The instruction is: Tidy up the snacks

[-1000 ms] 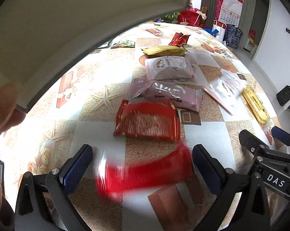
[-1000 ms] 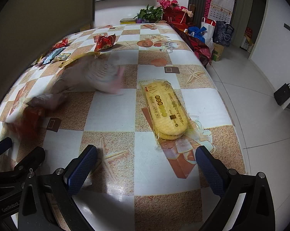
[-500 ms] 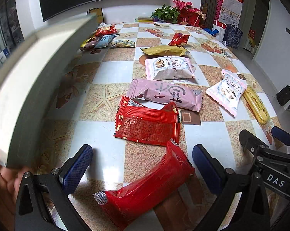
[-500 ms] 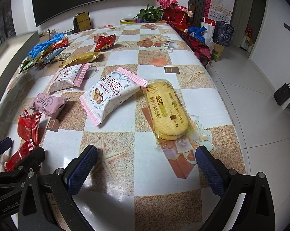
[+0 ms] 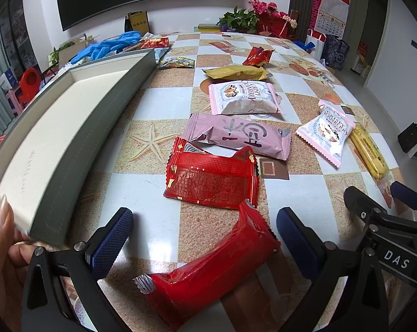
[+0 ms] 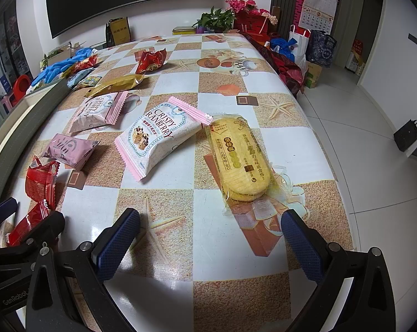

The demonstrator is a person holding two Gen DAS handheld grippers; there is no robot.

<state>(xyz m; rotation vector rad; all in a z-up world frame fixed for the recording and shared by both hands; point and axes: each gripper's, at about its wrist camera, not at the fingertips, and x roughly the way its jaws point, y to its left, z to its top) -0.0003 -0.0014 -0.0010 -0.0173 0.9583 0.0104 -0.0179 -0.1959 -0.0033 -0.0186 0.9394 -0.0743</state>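
Now the long grey box with the cream inside (image 5: 70,127) has come down from over the snacks and sits along the left of the checked table (image 6: 180,251), so you can start filling it. Your left gripper (image 5: 205,238) is wide open around the shiny red wrapped snack bar (image 5: 208,274), and your right gripper (image 6: 208,238) is wide open just below the yellow cracker pack (image 6: 239,157). Other packs lie near, and a bare hand (image 5: 3,251) holds the box's near end.

Both grippers gape wide, side by side: left gripper (image 5: 204,238) at 9 o'clock of right gripper (image 6: 210,233). A bare hand (image 5: 3,251) at 8 o'clock.
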